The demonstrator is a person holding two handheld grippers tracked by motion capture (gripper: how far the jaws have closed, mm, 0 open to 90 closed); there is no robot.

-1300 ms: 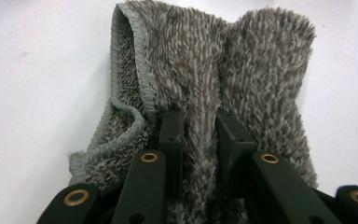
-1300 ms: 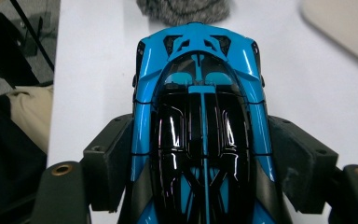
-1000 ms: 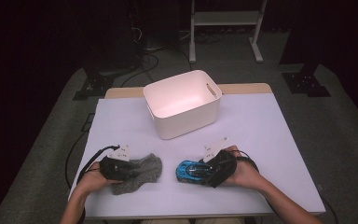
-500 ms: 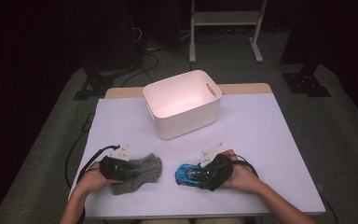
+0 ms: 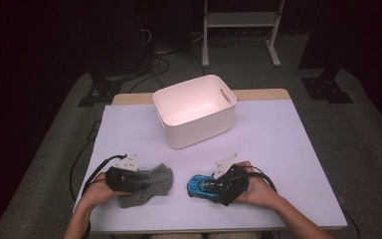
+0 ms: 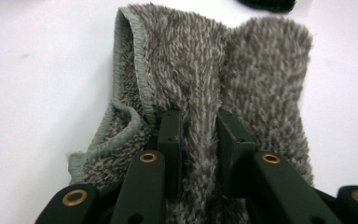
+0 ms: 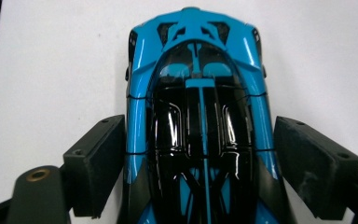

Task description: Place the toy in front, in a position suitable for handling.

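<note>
A grey fuzzy cloth (image 5: 160, 178) lies at the table's near left. My left gripper (image 5: 138, 180) is shut on it. In the left gripper view a raised fold of the cloth (image 6: 191, 60) is pinched between the two pads of my left gripper (image 6: 199, 136). A blue and black toy car (image 5: 196, 186) sits on the table at the near middle. My right gripper (image 5: 211, 188) reaches over it from the right. Its jaws have just been opening. In the right gripper view my right gripper (image 7: 204, 164) straddles the car (image 7: 198, 93), and a gap shows at the right pad (image 7: 310, 163).
A white plastic bin (image 5: 199, 133) with handle slots stands empty beyond the middle of the pale lavender table (image 5: 283, 139). Cables trail from both grippers over the near edge. Dark floor, stands and cables surround the table.
The right hand has shifted slightly towards the car and its jaws stand a little wider around it. The left gripper and the cloth have stayed put.
</note>
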